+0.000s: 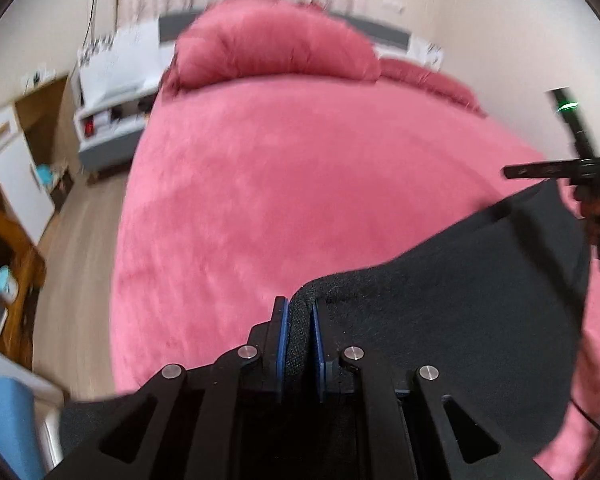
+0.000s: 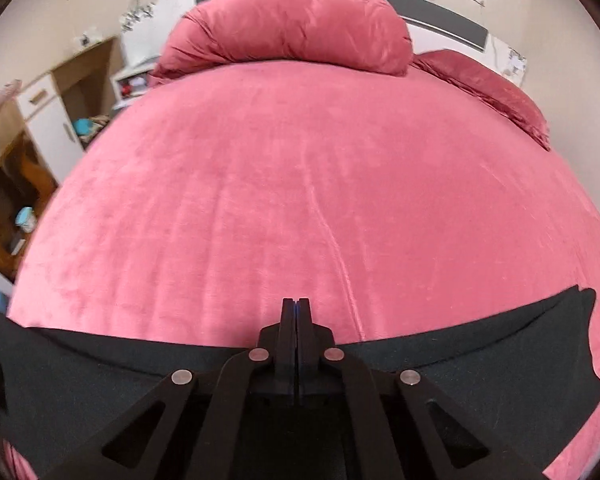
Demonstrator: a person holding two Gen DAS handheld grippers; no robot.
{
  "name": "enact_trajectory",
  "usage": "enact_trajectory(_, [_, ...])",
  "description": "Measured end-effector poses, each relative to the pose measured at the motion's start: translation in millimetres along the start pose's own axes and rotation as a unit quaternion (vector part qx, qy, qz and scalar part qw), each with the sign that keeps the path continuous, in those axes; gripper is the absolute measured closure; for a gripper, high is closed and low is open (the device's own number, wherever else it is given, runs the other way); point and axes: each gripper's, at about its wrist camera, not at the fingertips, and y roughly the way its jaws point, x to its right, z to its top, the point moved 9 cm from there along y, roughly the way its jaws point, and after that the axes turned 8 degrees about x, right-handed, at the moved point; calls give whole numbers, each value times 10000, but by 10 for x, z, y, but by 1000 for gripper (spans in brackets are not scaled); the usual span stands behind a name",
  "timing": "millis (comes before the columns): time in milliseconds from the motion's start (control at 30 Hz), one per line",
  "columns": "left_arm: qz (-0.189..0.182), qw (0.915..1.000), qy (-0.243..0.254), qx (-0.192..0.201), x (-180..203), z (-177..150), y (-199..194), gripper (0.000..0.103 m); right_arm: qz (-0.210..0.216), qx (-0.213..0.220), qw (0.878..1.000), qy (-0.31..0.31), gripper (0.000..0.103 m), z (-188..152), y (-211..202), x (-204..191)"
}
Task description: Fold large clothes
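In the left wrist view, the left gripper [image 1: 300, 320] has its blue-padded jaws closed on a bunched edge of the dark garment [image 1: 460, 320], a thick roll of knit cloth pinched right between the pads. From the jaws the cloth spreads away to the right in a taut, lifted sheet toward the right gripper [image 1: 540, 171], which shows small at the far right edge with a hand on its handle; the garment's upper corner appears to reach it, though the contact itself is blurred. The pink bedspread [image 1: 280, 200] lies ahead of and below the jaws, bare up to the pink pillow [image 1: 276, 52] at the far end. In the right wrist view, the right gripper [image 2: 296, 308] has its jaws pressed together; whether cloth sits between the tips cannot be told, since the garment [image 2: 100, 364] passes behind and beneath the fingers. The cloth runs as a long band left to right across the jaws, its long axis crosswise to both grippers, hanging near the bedspread [image 2: 300, 180]. Judging from this, the coming move turns on carrying that stretched edge forward over the open bed, both hands equally placed at its ends.
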Motion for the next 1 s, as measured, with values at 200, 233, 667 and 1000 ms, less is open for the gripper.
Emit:
enact_trajectory(200, [5,9998,2,198,13,-117,7,92,263,-963,9929,-652,48,-419,-30,0])
enact_trajectory(233, [-39,9997,-48,223,6,-130,-8,91,304,-1092,9896,-884,47,-474,-4,-8])
enact_trajectory(667, [-219,9973,-333,622,26,159,-329,92,-191,-552,9771,-2044,103,-201,-125,-252])
enact_trajectory(1000, [-63,9980,-436,447,-39,82,-153,92,765,-621,9872,-1251,48,-15,-174,-224])
